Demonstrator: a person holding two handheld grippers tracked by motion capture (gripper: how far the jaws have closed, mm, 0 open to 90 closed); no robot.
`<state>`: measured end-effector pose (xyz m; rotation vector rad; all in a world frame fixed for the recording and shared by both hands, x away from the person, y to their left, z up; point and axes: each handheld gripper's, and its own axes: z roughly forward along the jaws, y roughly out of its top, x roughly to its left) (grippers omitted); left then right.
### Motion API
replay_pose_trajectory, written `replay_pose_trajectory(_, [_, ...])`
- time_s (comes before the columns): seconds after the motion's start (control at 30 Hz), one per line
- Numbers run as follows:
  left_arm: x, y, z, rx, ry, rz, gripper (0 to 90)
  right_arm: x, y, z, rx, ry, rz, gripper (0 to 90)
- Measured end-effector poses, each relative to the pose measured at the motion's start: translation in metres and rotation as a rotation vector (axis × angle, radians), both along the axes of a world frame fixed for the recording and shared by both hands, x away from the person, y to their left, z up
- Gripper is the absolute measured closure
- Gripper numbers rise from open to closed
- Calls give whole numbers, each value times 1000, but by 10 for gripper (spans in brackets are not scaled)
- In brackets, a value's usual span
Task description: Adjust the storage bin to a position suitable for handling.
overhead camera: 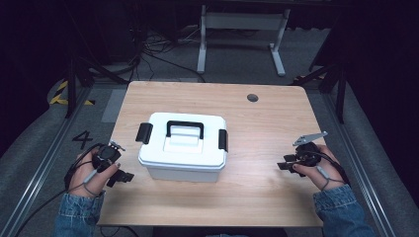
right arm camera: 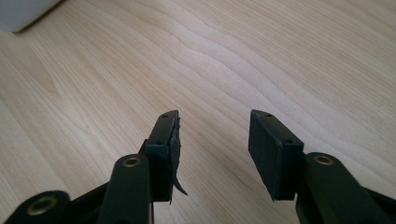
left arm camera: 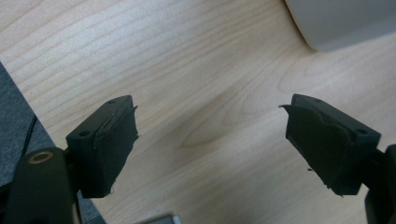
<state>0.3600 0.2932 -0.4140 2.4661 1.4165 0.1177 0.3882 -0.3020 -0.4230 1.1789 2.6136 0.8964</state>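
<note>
Both tools idle, nothing gripped: left tool (overhead camera: 120, 176) spread wide and right tool (overhead camera: 286, 164) also parted, each over bare counter (overhead camera: 267, 123) flanking the white box (overhead camera: 183, 146) mid-counter, lid on, side latches apparently shut — work seemingly unstarted.

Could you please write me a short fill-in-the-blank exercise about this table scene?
1. The white box has a ____ carrying handle on its lid.
2. The box stands on a ____ table.
3. The left gripper holds its jaws ____ over bare wood.

Missing words: black; wooden; open
</note>
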Motion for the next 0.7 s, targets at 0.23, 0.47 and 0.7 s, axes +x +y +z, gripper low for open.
replay_pose_trajectory(0.23, [1,0,4,-3,-52,-18,178,-1,10,13,14,-48,31,519])
replay_pose_trajectory(0.47, [-1,2,8,-28,-66,-9,178,0,20,27,57,-70,66,515])
replay_pose_trajectory(0.7, [-2,3,10,-47,-75,-4,178,2,37,53,87,-107,132,524])
